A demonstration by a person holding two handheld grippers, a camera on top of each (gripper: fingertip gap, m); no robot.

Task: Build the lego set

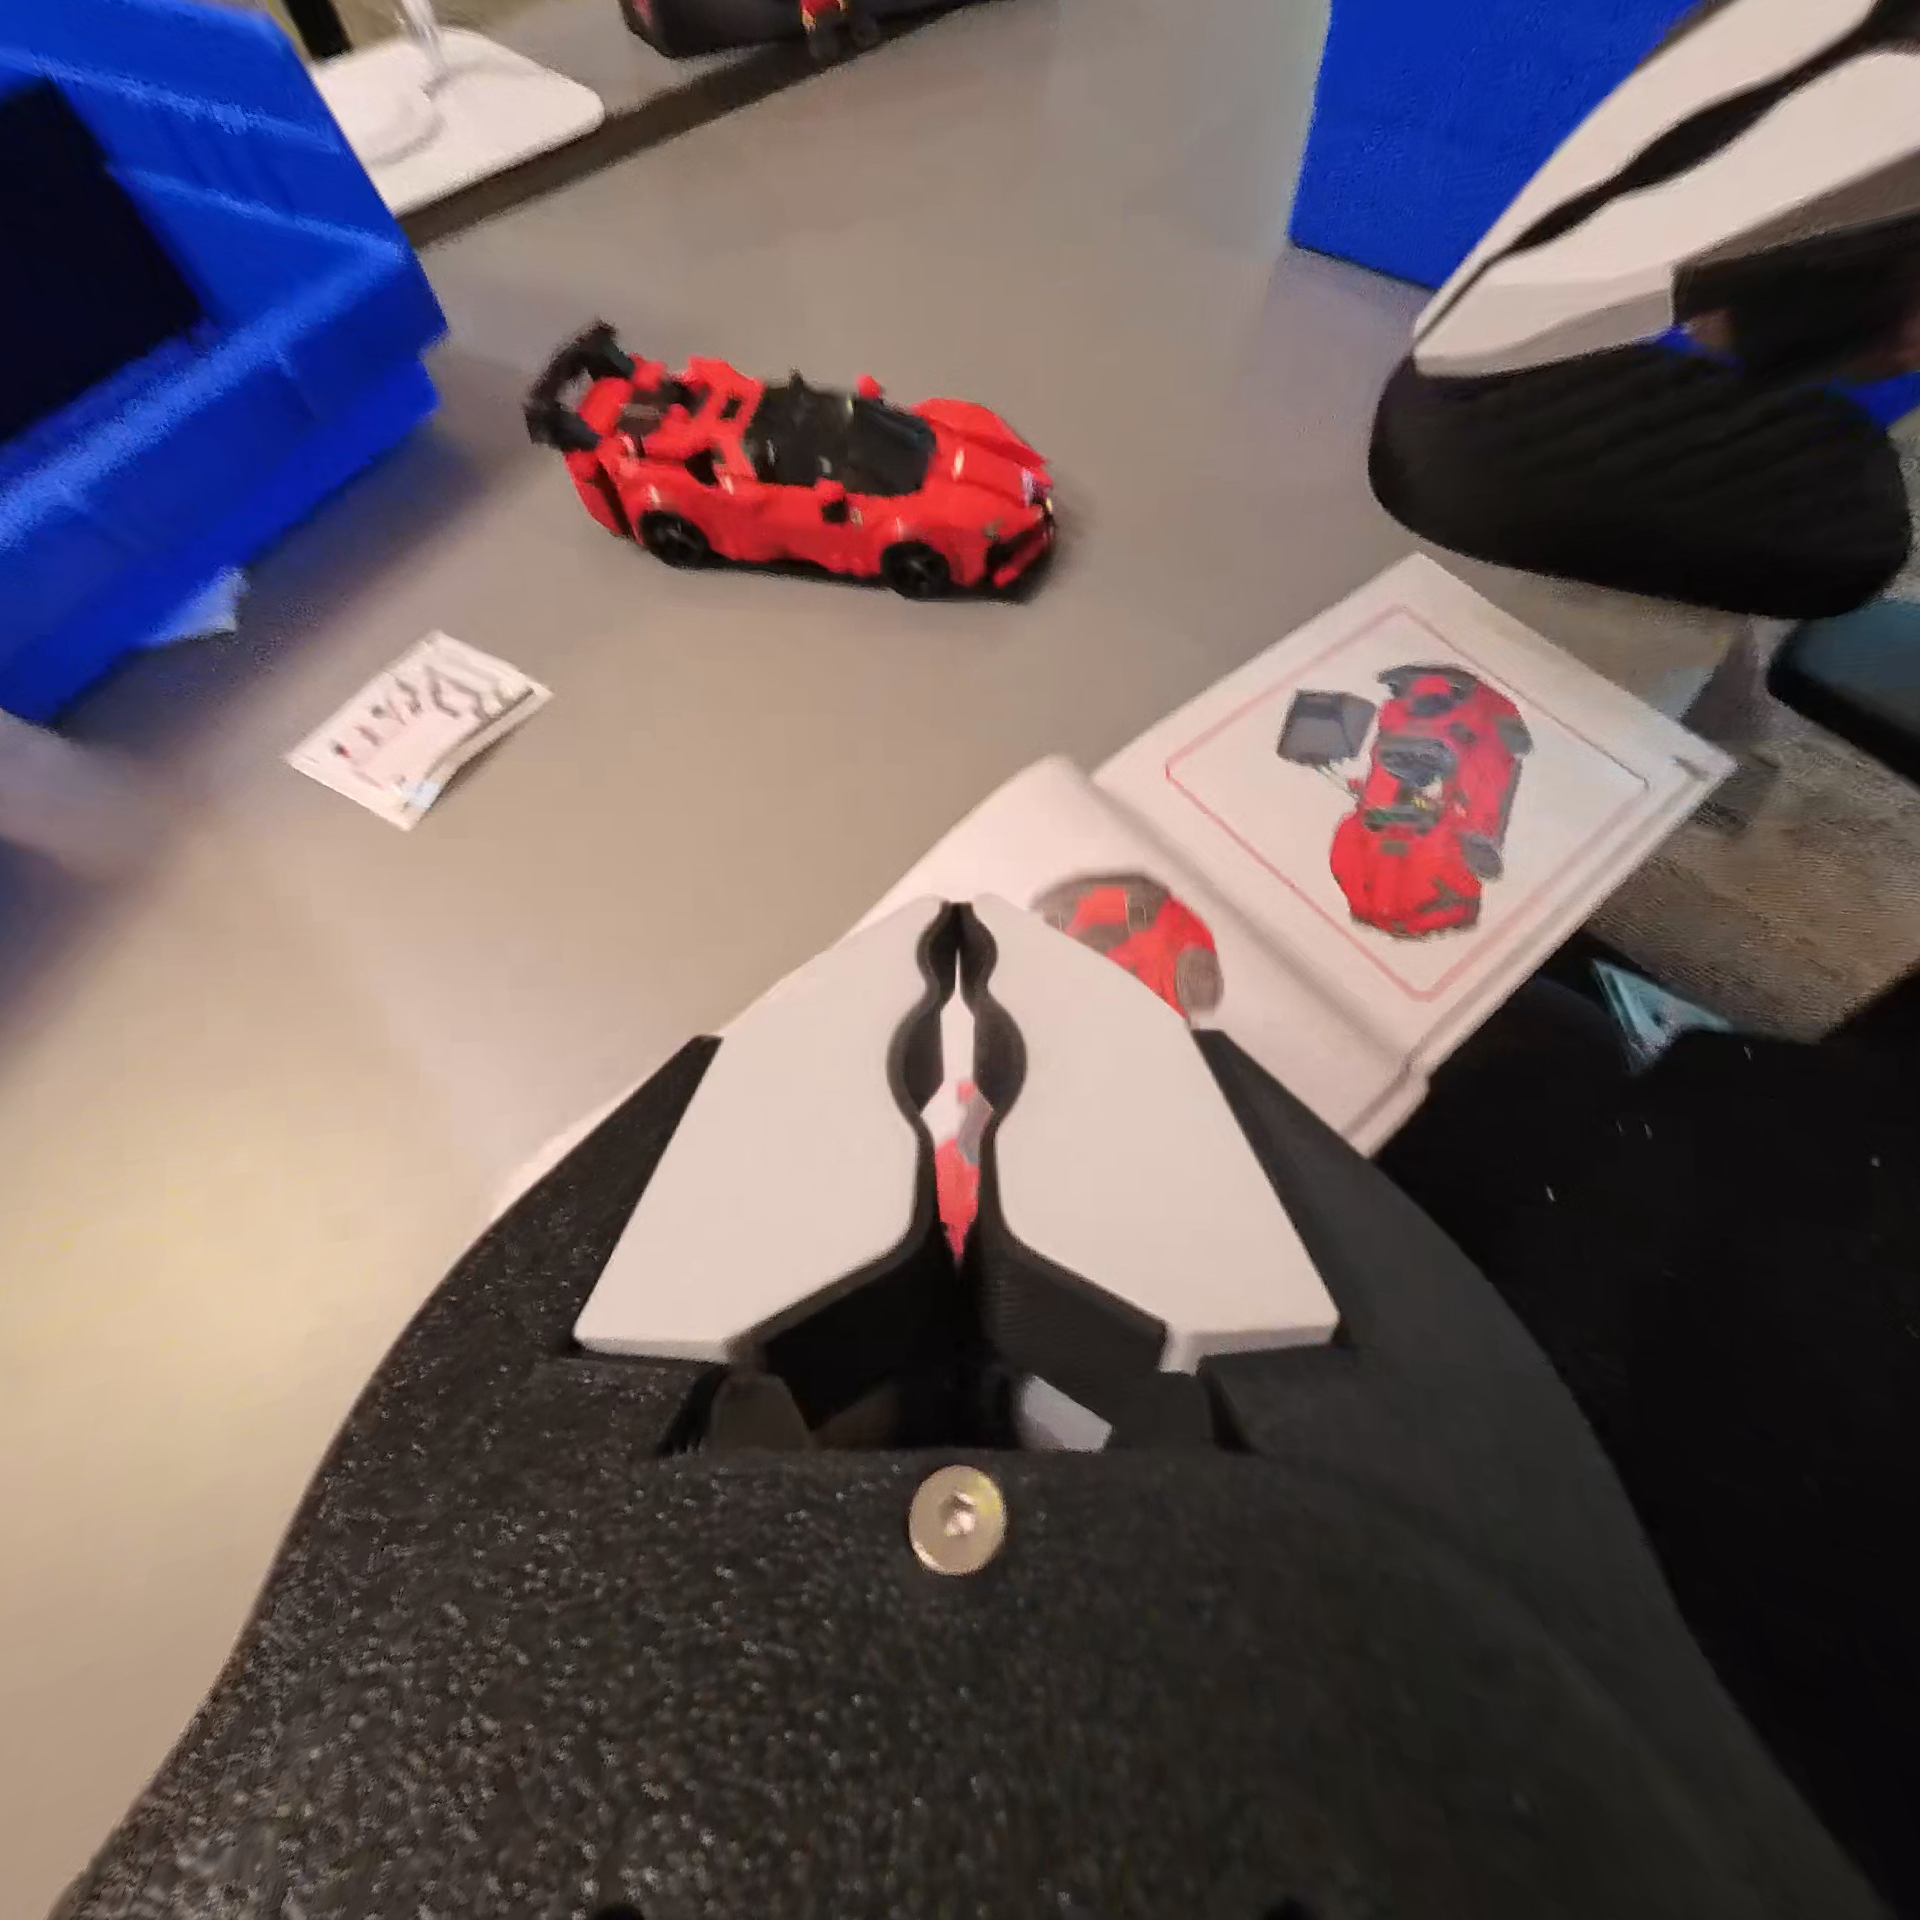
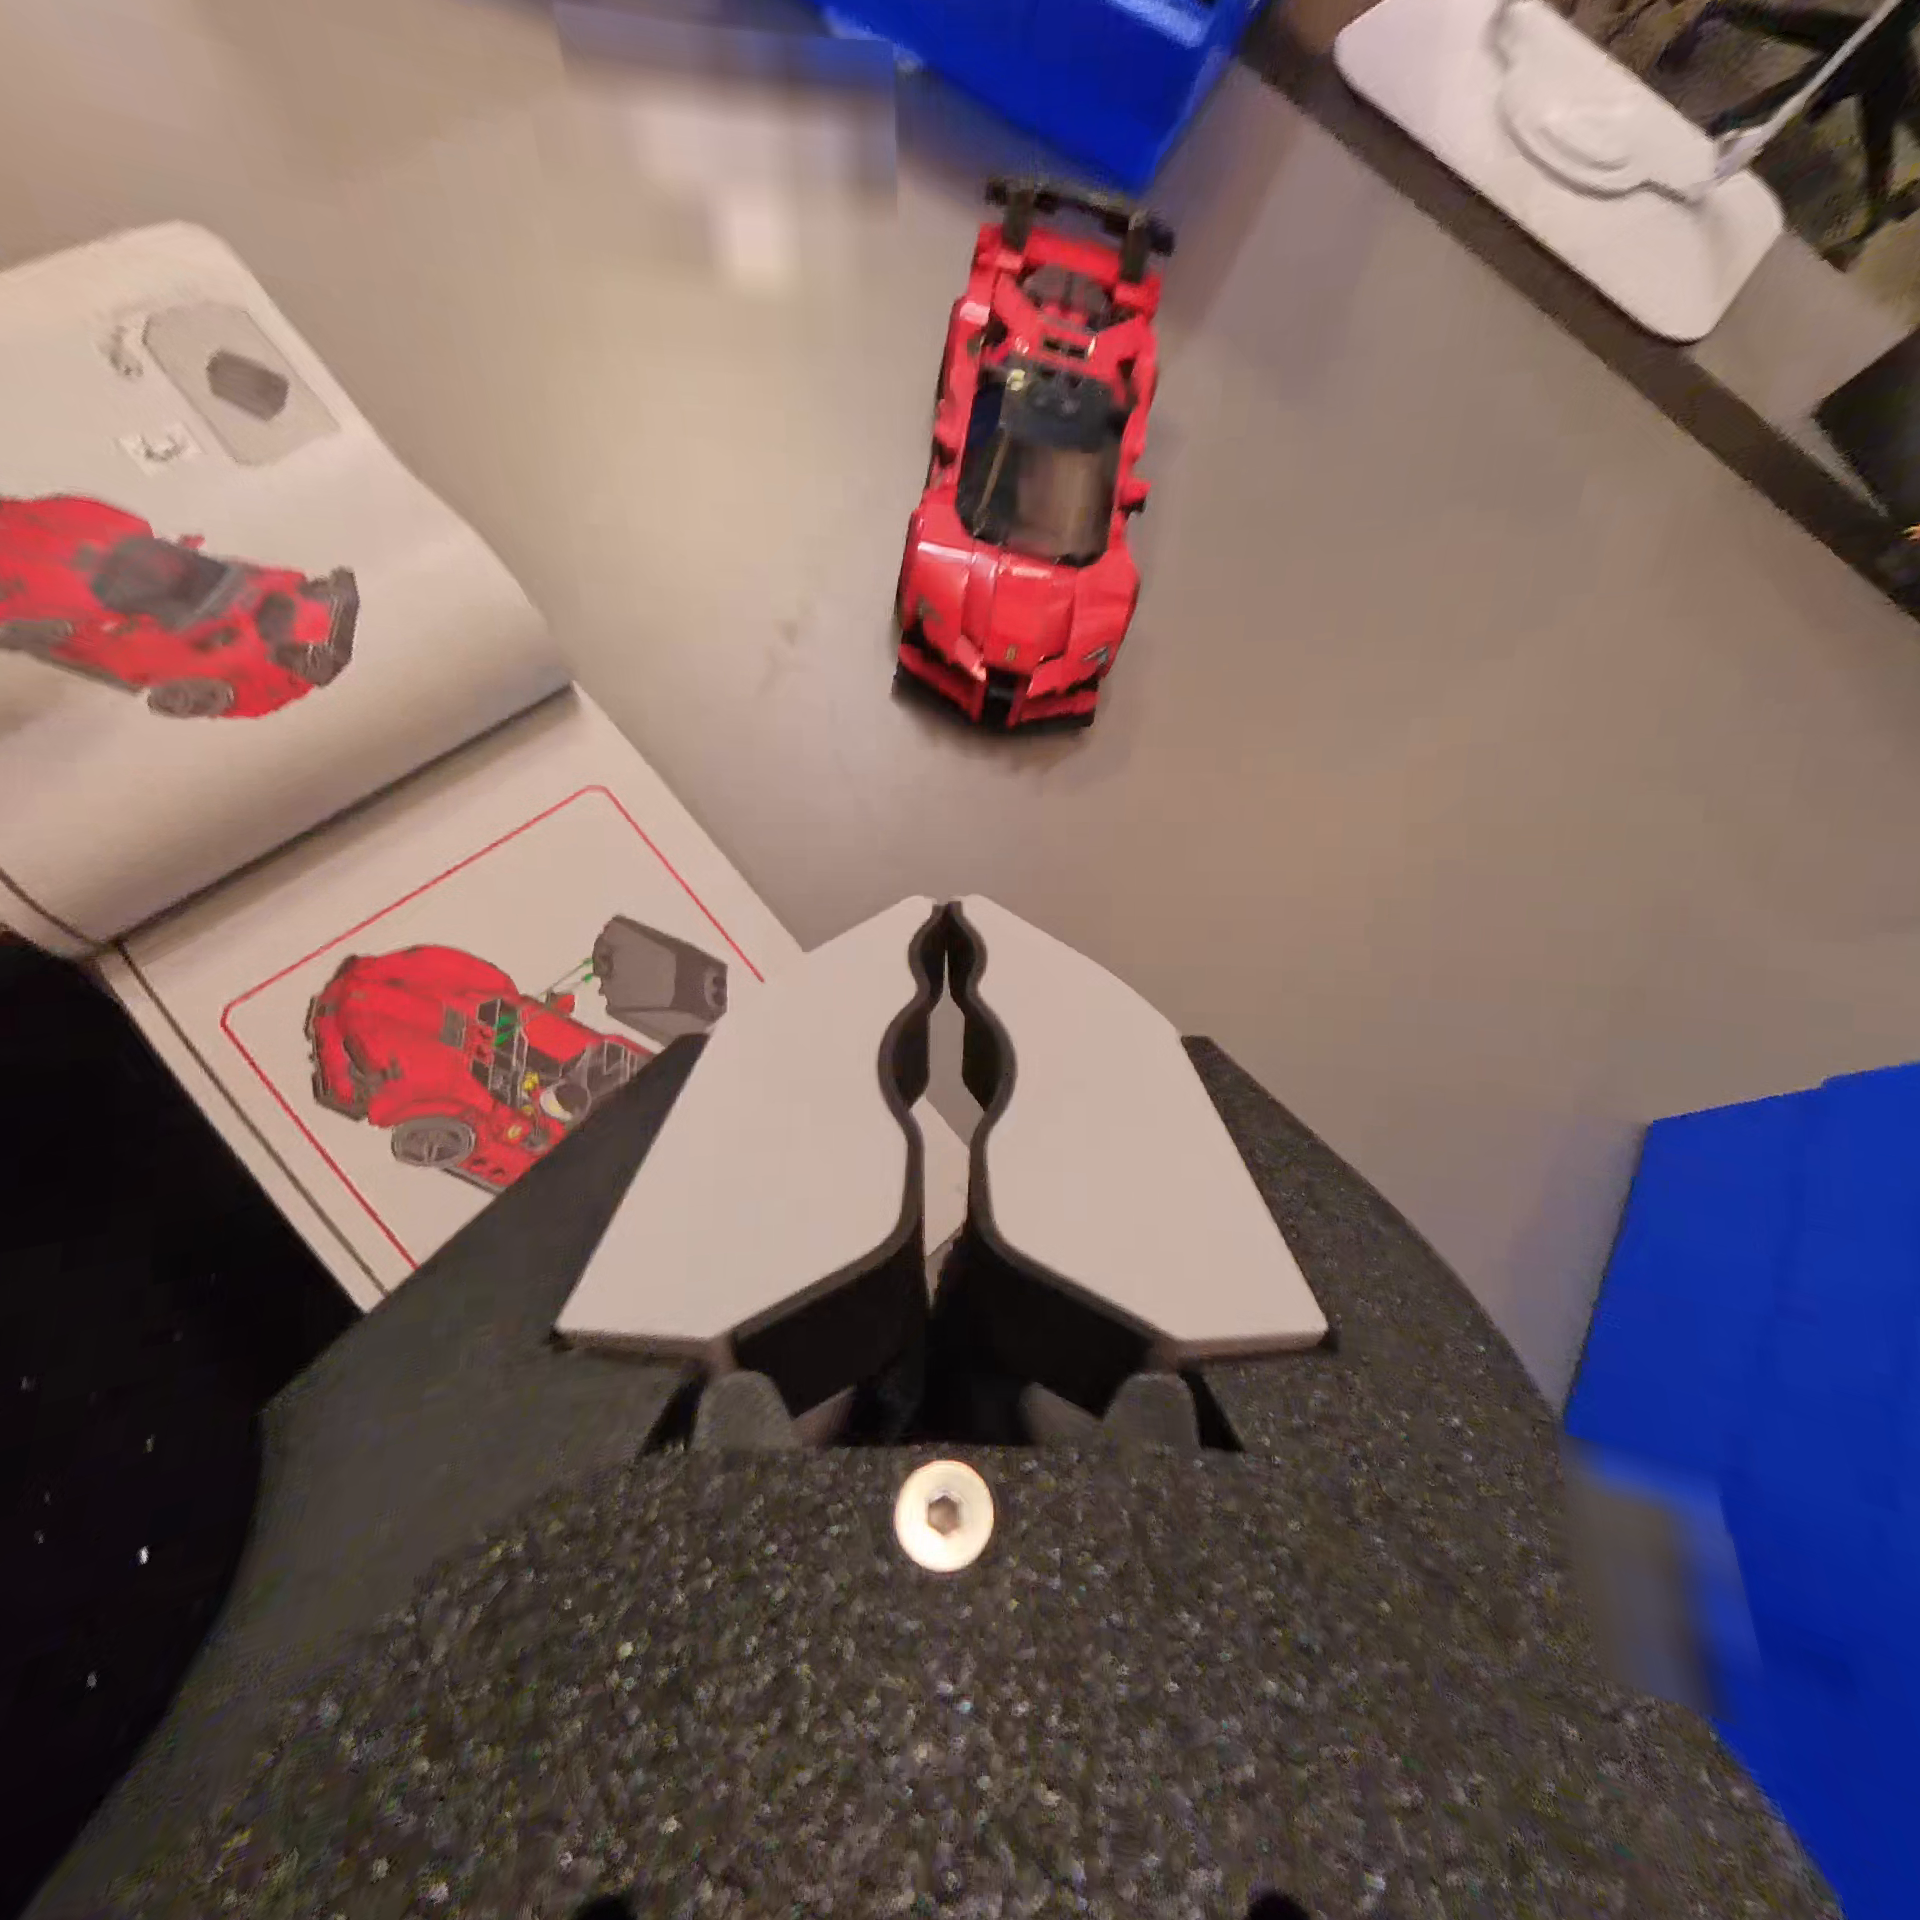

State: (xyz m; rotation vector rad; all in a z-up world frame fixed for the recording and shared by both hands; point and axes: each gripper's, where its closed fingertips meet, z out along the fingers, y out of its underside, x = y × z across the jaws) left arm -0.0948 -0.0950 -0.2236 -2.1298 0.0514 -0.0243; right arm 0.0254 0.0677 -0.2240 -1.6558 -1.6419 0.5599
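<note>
A red lego sports car (image 1: 800,468) with a black rear wing stands on the grey table; it also shows nose-on in the right wrist view (image 2: 1023,499). An open instruction booklet (image 1: 1382,821) with red car pictures lies at the table's near edge, and shows in the right wrist view (image 2: 312,727). My left gripper (image 1: 961,920) is shut and empty, held above the booklet. My right gripper (image 2: 948,920) is shut and empty, above the table beside the booklet, well short of the car. The right gripper also shows at the upper right of the left wrist view (image 1: 1662,312).
A blue bin (image 1: 177,353) stands at the left, another blue bin (image 1: 1455,125) at the back right; blue bins also show in the right wrist view (image 2: 1766,1351). A small sticker sheet (image 1: 421,727) lies near the left bin. A white stand base (image 2: 1558,156) sits beyond the car. About 20 centimeters separates my left fingertips from my right. Both grippers' tips are roughly 20 centimeters from the red lego sports car (image 1: 800,468). It turns up in the right wrist view (image 2: 974,414) as well.
</note>
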